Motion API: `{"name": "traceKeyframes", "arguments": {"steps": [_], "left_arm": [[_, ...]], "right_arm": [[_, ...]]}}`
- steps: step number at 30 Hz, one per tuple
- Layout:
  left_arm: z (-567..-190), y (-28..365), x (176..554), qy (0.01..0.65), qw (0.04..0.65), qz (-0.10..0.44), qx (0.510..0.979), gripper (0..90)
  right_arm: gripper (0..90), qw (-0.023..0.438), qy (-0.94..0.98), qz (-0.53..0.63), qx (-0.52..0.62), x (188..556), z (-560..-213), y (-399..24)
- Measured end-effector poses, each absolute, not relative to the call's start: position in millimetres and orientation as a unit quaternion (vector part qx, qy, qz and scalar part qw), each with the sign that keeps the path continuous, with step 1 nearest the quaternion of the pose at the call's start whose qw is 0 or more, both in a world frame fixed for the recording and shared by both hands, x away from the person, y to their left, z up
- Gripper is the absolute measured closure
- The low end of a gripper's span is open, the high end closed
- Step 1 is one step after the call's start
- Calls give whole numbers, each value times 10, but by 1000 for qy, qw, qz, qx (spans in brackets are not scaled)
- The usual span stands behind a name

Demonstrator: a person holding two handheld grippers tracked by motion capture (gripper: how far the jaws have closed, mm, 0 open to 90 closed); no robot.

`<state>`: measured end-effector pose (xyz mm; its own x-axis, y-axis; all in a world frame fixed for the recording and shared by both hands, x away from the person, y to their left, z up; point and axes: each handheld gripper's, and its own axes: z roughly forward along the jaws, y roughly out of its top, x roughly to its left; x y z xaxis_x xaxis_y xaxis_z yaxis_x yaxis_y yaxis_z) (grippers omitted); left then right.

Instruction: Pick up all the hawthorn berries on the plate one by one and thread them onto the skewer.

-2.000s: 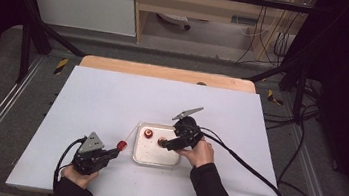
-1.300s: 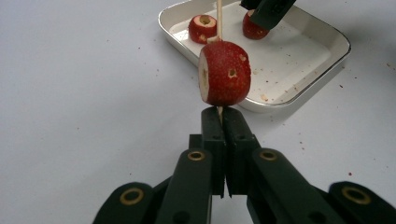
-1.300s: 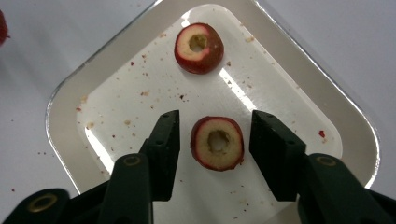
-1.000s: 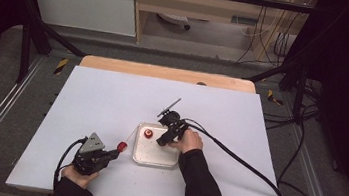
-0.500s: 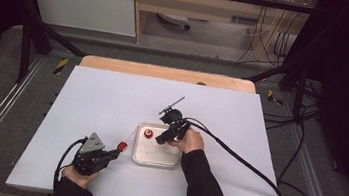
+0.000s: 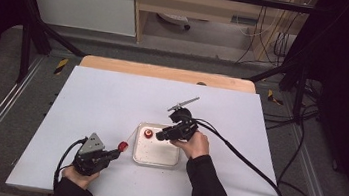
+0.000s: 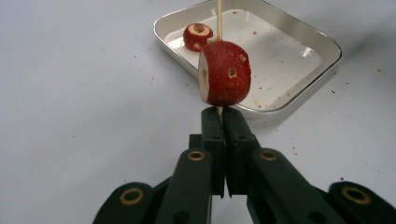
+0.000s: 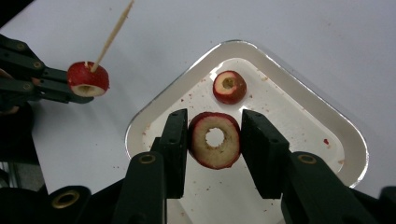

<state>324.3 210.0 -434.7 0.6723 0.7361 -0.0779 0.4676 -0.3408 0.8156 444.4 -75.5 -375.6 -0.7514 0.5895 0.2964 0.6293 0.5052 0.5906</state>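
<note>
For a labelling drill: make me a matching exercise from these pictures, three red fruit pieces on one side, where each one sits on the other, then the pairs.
Things:
1. cored fruit ring
2. skewered fruit
3. loose fruit piece

Places:
A. lying in the metal tray
B. between the jaws of the right gripper
C. on the wooden skewer held by the left gripper

Pairs: 1-B, 2-C, 3-A

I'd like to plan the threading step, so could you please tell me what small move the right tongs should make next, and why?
Probably carry the cored fruit piece in the right tongs toward the skewer tip and line up its hole. The left tongs hold that skewer with one piece already threaded, and another lies in the tray.
</note>
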Motion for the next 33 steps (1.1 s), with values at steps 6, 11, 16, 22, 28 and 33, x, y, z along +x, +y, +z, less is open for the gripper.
{"name": "traceKeyframes", "arguments": {"steps": [6, 11, 16, 22, 28, 33], "left_arm": [[-4333, 2082, 3225, 373, 443, 155, 800, 882], [-4326, 2058, 3211, 377, 448, 155, 796, 882], [-4319, 2024, 3193, 393, 458, 151, 783, 883], [-4307, 1972, 3163, 406, 464, 147, 774, 883], [-4295, 1906, 3136, 419, 470, 143, 763, 883], [-4275, 1863, 3123, 431, 479, 141, 752, 883]], "right_arm": [[633, 30, -836, -412, -360, 4371, -3765, -861], [634, 36, -791, -479, -379, 4300, -3799, -953], [633, 28, -741, -539, -398, 4242, -3847, -1016], [634, 15, -691, -588, -420, 4198, -3931, -1007], [634, -3, -648, -629, -430, 4171, -3995, -949], [635, -12, -615, -659, -434, 4174, -4009, -920]]}}
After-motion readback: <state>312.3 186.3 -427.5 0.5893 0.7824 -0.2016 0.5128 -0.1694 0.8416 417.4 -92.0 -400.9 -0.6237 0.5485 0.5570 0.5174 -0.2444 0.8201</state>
